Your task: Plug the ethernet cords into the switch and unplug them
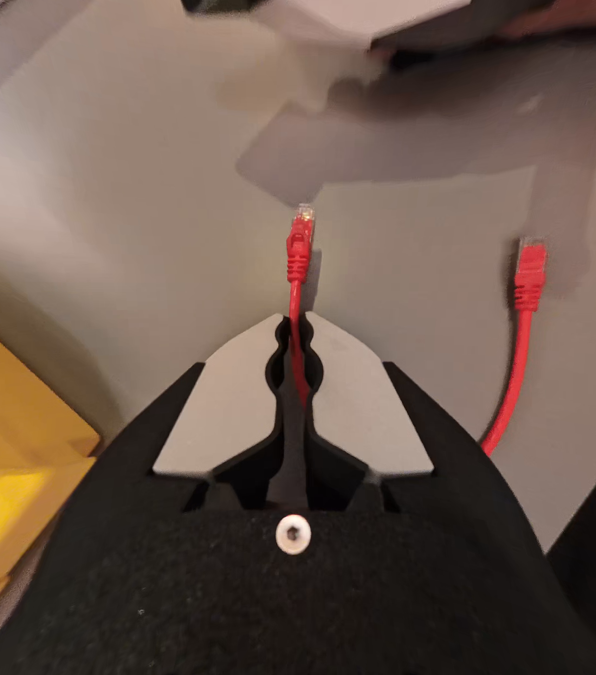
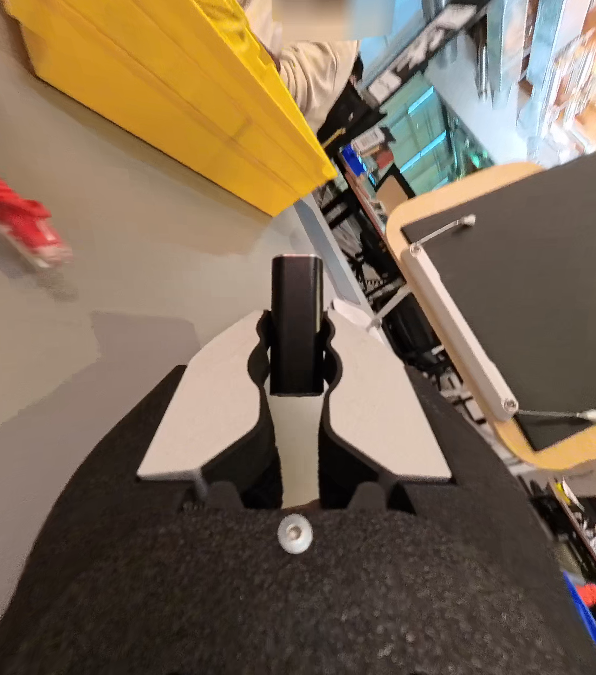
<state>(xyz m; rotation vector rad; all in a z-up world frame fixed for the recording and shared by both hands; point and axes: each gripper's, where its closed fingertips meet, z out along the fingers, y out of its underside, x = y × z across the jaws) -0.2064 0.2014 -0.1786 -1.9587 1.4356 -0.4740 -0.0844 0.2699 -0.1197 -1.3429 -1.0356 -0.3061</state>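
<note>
1. We find the left claw (image 1: pixel 293 321) closed on a red ethernet cord (image 1: pixel 295 292), gripped behind the boot so the clear plug (image 1: pixel 304 215) projects free ahead of the tips, presumably for insertion.
2. The right claw (image 2: pixel 295 328) is clamped on a black boxy body, presumably the switch (image 2: pixel 296 321), held steady to receive a plug; we cannot see its ports.
3. Right of the held plug, a second red cord (image 1: pixel 526 281) lies loose on the grey surface (image 1: pixel 106 182), well apart.
4. Left of the held plug, near the claw body, sits a yellow bin (image 1: pixel 8 420).
</note>
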